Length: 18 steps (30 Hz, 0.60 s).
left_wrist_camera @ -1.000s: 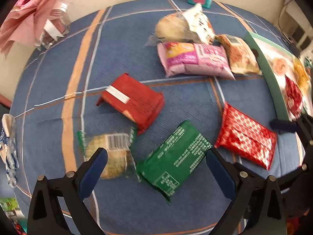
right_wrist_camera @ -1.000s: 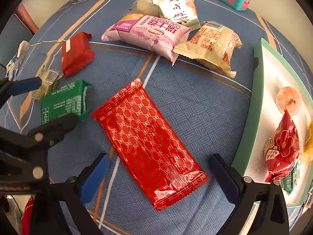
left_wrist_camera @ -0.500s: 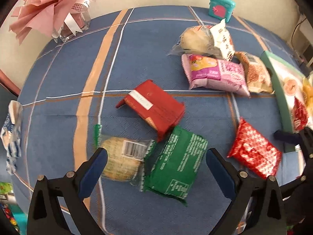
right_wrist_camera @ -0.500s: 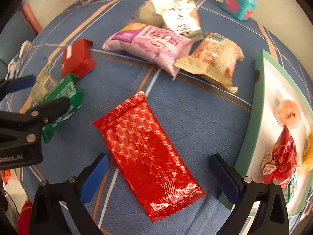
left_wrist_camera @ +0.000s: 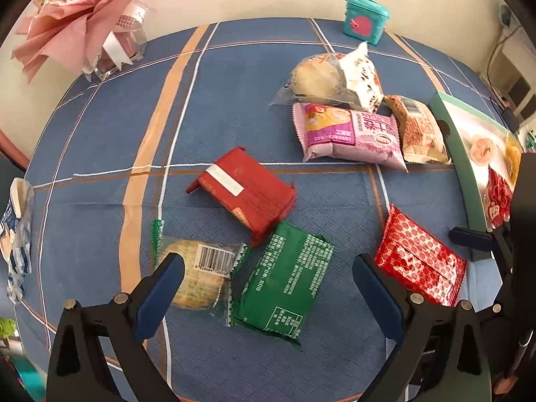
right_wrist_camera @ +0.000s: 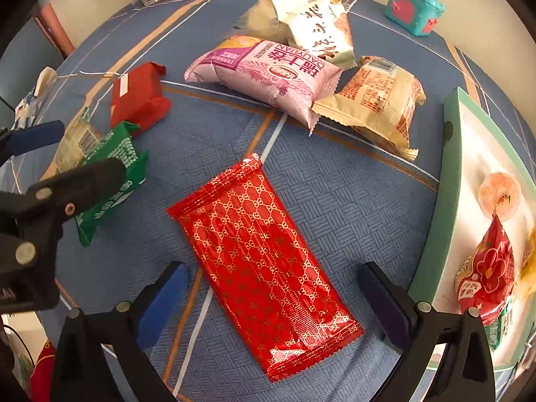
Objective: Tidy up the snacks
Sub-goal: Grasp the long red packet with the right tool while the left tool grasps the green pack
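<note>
A round table under a blue cloth with orange and white stripes (left_wrist_camera: 234, 100) carries the loose snacks, probably scattered there so each can be picked singly. At its right edge lies a shallow green-rimmed white tray (right_wrist_camera: 449, 174), evidently the collecting place, since a round orange jelly cup (right_wrist_camera: 499, 194) and a red flower-printed pouch (right_wrist_camera: 485, 268) already lie inside; its far end is cut off by the frame.

The right gripper (right_wrist_camera: 273, 298) hangs above a long glossy red packet with a gold lattice print (right_wrist_camera: 261, 261), jaws spread wide on either side and not touching it; I judge this the next item for the tray just beside it. The left gripper (left_wrist_camera: 268, 288) is likewise spread and empty over a green foil packet with white print (left_wrist_camera: 284, 284), which overlaps a clear-wrapped pale round cake with a barcode (left_wrist_camera: 197, 274).

Farther back sit a pink puffy bag (right_wrist_camera: 268, 73), a tan crimped packet (right_wrist_camera: 378, 104), a white sachet (right_wrist_camera: 315, 23) half covering a clear-bagged bun (left_wrist_camera: 318, 77), and a folded red paper-wrapped block (left_wrist_camera: 244, 194). A small teal box (left_wrist_camera: 365, 20) stands at the far edge. Print on the wrappers is too small to read.
</note>
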Each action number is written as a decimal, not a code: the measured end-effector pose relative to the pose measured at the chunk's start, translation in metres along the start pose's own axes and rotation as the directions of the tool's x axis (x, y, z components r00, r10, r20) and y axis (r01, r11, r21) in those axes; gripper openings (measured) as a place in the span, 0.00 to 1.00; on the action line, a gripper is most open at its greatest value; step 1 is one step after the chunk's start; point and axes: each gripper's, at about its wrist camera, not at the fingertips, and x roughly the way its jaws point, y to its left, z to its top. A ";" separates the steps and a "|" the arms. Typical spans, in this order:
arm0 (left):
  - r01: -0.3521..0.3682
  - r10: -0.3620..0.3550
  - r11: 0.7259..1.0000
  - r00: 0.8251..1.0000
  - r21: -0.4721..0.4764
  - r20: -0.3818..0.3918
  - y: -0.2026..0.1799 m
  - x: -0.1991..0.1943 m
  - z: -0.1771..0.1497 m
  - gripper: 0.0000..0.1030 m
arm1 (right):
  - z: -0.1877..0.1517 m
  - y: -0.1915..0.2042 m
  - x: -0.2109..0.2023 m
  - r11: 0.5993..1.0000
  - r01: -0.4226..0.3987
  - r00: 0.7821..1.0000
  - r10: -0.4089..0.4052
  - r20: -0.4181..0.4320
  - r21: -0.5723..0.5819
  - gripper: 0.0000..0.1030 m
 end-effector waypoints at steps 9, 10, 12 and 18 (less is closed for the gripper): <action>0.000 0.003 0.998 0.999 0.069 -0.047 -0.016 0.002 -0.009 0.74 | -0.024 -0.006 0.000 0.999 0.001 1.000 0.000 0.027 -0.053 0.87; 0.008 -0.004 0.997 0.998 0.071 -0.055 -0.016 0.003 -0.009 0.66 | -0.026 -0.005 -0.002 0.998 -0.001 0.999 0.003 0.037 -0.061 0.80; 0.020 -0.015 0.997 0.998 0.079 -0.066 -0.018 0.003 -0.010 0.60 | -0.027 -0.001 -0.005 0.998 -0.005 0.999 0.008 0.051 -0.064 0.69; 0.047 -0.040 0.997 0.993 0.055 -0.113 -0.017 0.011 -0.014 0.48 | -0.033 -0.005 -0.010 0.998 -0.009 0.997 0.014 0.074 -0.055 0.54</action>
